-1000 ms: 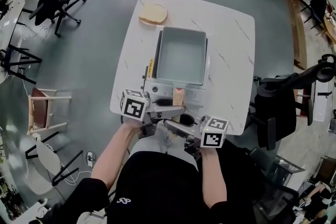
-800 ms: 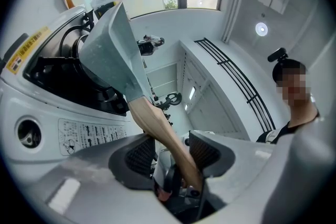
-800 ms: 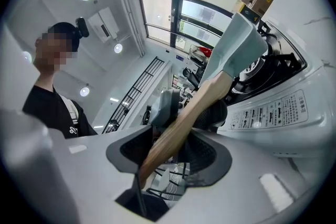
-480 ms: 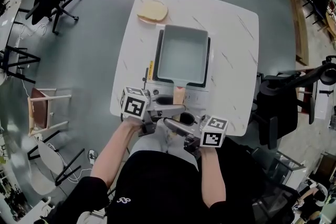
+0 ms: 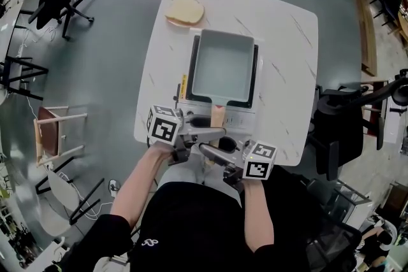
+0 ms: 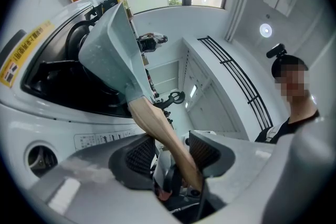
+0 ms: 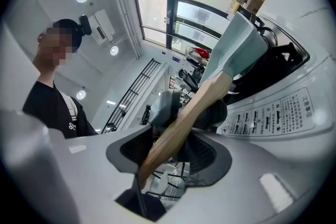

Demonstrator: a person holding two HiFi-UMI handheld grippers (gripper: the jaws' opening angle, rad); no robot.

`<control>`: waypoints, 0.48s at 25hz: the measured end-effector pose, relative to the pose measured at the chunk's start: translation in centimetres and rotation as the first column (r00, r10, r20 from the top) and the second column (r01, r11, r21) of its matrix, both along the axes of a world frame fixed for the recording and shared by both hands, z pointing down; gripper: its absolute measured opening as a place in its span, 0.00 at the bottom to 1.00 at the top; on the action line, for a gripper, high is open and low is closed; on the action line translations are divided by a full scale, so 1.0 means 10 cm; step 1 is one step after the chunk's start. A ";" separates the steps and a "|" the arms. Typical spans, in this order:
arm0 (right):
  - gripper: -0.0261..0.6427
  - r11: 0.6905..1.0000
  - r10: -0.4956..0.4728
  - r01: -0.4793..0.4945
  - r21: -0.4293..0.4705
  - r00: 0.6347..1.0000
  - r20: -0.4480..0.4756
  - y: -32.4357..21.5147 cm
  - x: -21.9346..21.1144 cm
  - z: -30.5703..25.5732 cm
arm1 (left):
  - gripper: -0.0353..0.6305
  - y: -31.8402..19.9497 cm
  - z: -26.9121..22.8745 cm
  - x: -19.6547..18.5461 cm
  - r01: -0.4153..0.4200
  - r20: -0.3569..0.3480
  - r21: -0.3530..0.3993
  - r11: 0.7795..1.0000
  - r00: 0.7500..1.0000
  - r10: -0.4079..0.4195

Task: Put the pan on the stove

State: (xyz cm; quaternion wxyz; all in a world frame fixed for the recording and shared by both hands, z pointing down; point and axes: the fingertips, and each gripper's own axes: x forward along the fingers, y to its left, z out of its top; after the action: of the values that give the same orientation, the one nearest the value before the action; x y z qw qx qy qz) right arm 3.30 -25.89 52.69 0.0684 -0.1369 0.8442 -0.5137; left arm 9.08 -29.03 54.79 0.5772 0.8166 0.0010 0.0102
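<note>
Item: pan [image 5: 223, 67], rectangular, pale grey, with a wooden handle [image 5: 217, 115]
Location: on the stove [image 5: 239, 118], square over the dark burner well, near the front edge of the white table [image 5: 287, 41]. We cannot tell whether the base rests flat on the supports. A slice of bread [image 5: 185, 11] lies well apart at the far corner

Hazards, as we judge them:
- Two grips share one short handle, so any uneven pull or twist between them could skew the pan on the supports or slide it off centre
- If one grip lets go before the pan is settled, the load falls on the other and the pan may tip toward the handle side
- If we draw back with the jaws only partly opened, a pad could snag the handle and drag the pan toward us
- Both grippers work just above the stove's front panel, so a low retreat could knock its controls

Left gripper [image 6: 172, 150]: the jaws stand moderately apart. The handle runs between the ribbed pads and fills the gap, so we read it as clamped on the handle

Right gripper [image 7: 169, 147]: the jaws stand fairly wide and steady. The handle crosses slantwise between the pads, touching both, so we read this too as a hold on the handle
</note>
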 end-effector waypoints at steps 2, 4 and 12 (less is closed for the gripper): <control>0.34 1.000 0.001 -0.001 0.001 1.000 0.000 0.00 0.00 0.01 | 0.37 0.00 0.01 0.00 -0.001 0.001 -0.002 1.000 1.000 0.001; 0.34 1.000 0.000 0.000 0.002 1.000 -0.004 0.00 0.00 0.03 | 0.37 0.00 0.02 0.01 -0.002 0.002 -0.002 1.000 1.000 0.002; 0.33 1.000 0.003 -0.003 0.011 1.000 -0.020 0.02 0.00 0.11 | 0.36 0.02 0.09 0.01 0.001 0.021 -0.003 1.000 1.000 -0.001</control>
State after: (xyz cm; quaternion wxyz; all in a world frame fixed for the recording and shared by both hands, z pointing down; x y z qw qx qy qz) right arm 3.28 -25.71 53.81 0.0614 -0.1431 0.8475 -0.5075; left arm 9.15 -28.82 55.70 0.5782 0.8157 -0.0052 0.0185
